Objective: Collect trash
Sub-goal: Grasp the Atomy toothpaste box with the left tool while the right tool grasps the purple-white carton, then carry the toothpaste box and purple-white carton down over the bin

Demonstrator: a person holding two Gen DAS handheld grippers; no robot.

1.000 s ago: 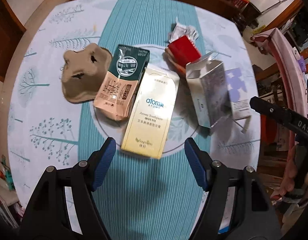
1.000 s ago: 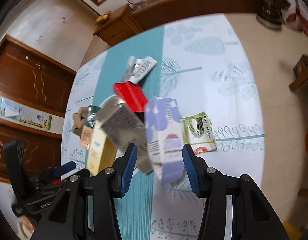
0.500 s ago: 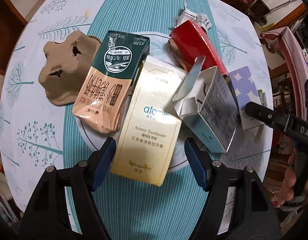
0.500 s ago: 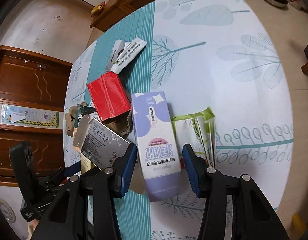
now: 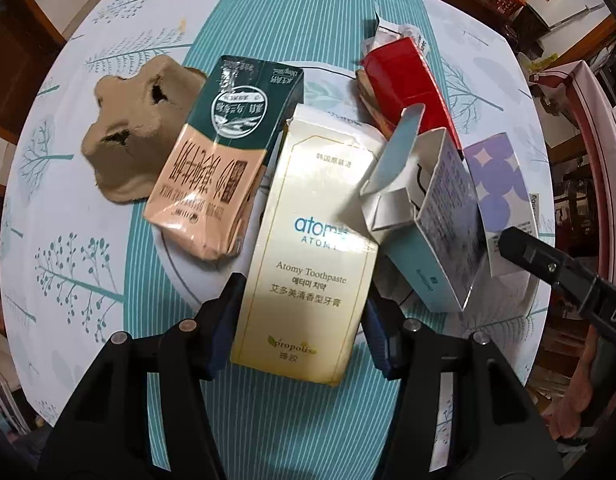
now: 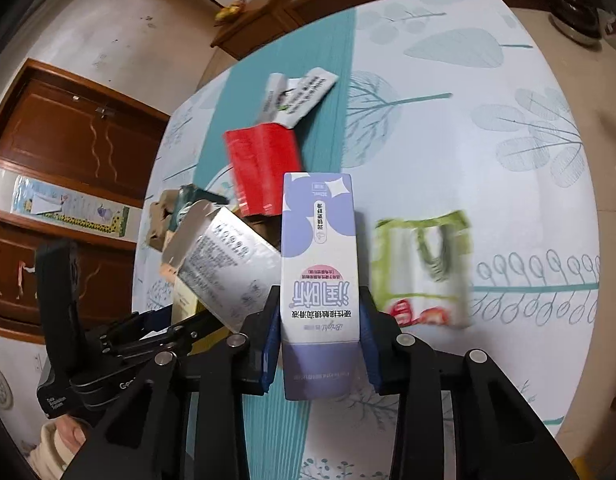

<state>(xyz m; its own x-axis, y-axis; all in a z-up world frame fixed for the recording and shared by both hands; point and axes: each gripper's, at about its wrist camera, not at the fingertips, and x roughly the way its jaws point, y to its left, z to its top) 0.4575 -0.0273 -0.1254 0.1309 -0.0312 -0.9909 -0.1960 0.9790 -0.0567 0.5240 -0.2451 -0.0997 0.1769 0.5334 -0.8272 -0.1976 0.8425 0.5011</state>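
Note:
My left gripper point(image 5: 302, 324) is shut on the cream Atomy toothpaste box point(image 5: 311, 248), its near end between the blue pads. My right gripper point(image 6: 319, 340) is shut on the purple and white carton point(image 6: 317, 264). Around them on the table lie a green and peach milk carton point(image 5: 224, 148), a brown pulp tray point(image 5: 136, 128), a red box point(image 5: 407, 80), an opened silver and teal box point(image 5: 435, 216) and a green wrapper point(image 6: 421, 268). The right gripper's body point(image 5: 567, 280) shows at the left wrist view's right edge.
A round table with a teal and white leaf-print cloth point(image 6: 487, 120) holds everything. A white torn packet point(image 6: 296, 96) lies beyond the red box. A wooden sideboard point(image 6: 268, 12) stands past the far edge; wooden doors point(image 6: 68, 148) are to the left.
Both grippers moved forward and closed: the left jaws now clamp the toothpaste box, the right jaws now clamp the purple carton. Before, both were open with the boxes ahead of them.

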